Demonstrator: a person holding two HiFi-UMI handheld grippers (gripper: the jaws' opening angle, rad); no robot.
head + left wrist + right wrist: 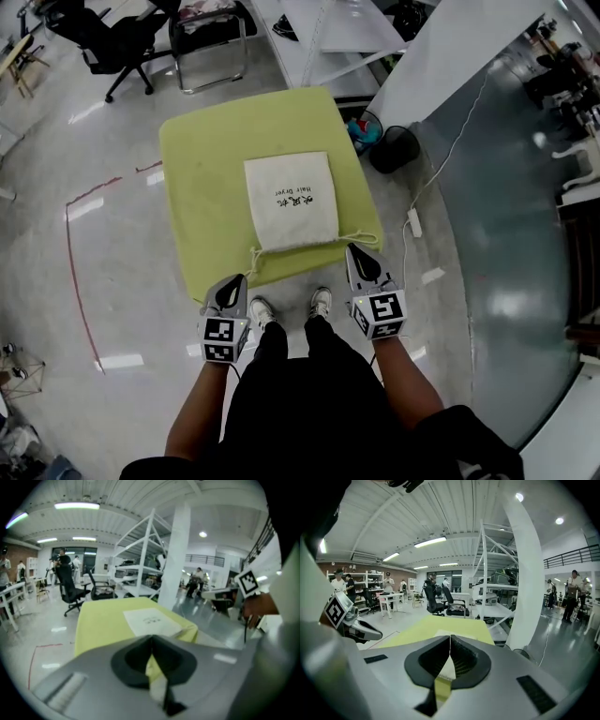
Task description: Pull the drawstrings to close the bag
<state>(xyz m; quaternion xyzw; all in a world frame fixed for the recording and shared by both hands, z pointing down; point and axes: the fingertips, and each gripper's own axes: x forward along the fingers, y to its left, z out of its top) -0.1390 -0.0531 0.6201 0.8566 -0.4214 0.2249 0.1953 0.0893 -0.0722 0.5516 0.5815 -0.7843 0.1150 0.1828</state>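
Note:
A cream drawstring bag (pixel 291 200) with dark print lies flat on a yellow-green table (pixel 202 150), its mouth toward me. One drawstring end (pixel 253 255) trails at the near left corner, and a looped end (pixel 362 237) lies at the near right corner. My left gripper (pixel 235 279) hovers just off the table's near edge, below the left string, jaws shut and empty. My right gripper (pixel 352 248) sits at the near right corner, close beside the loop, shut with nothing seen between its jaws. In the left gripper view the bag (pixel 151 620) lies ahead beyond the shut left gripper (pixel 151 643).
Black office chairs (pixel 117 37) stand behind the table. A black bin (pixel 394 148) and a power strip (pixel 413 222) with its cable are on the floor at the right. Red tape (pixel 75 272) marks the floor at the left. My shoes (pixel 262 309) are at the table's near edge.

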